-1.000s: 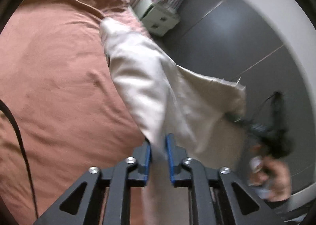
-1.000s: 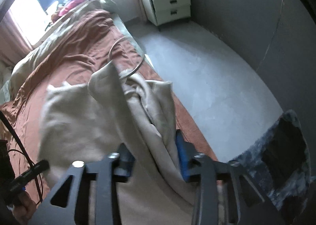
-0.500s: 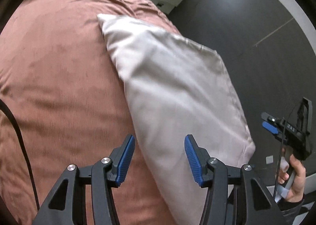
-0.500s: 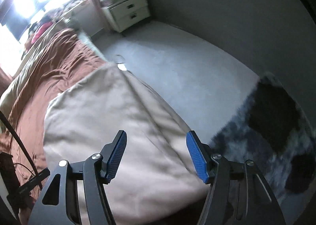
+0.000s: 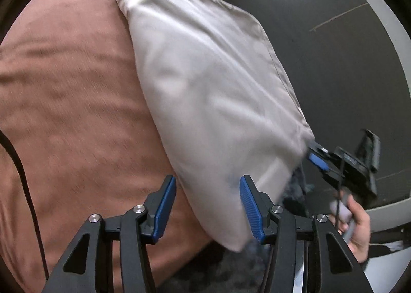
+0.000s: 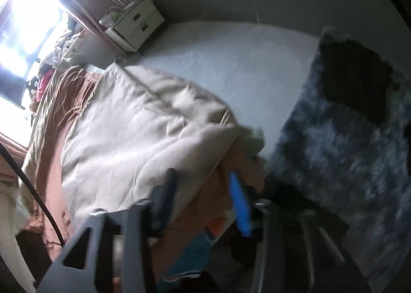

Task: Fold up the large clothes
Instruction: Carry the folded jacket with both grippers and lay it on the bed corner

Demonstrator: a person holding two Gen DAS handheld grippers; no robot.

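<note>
Brown bed (image 5: pixel 77 87), folded beige garment (image 5: pixel 210 92), no writing

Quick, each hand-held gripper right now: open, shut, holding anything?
Left hand-held gripper: open, holding nothing, at the folded beige cloth's near edge.
Right hand-held gripper: open, holding nothing.

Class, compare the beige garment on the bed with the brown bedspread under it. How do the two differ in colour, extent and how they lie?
Colour: the beige garment is pale cream; the brown bedspread is rusty brown.
Extent: the garment covers only a strip near the bed's edge; the bedspread fills far more of the view.
Lie: the garment rests on top, one corner overhanging the edge; the bedspread lies beneath it.
Shared: both are soft, creased fabric.
</note>
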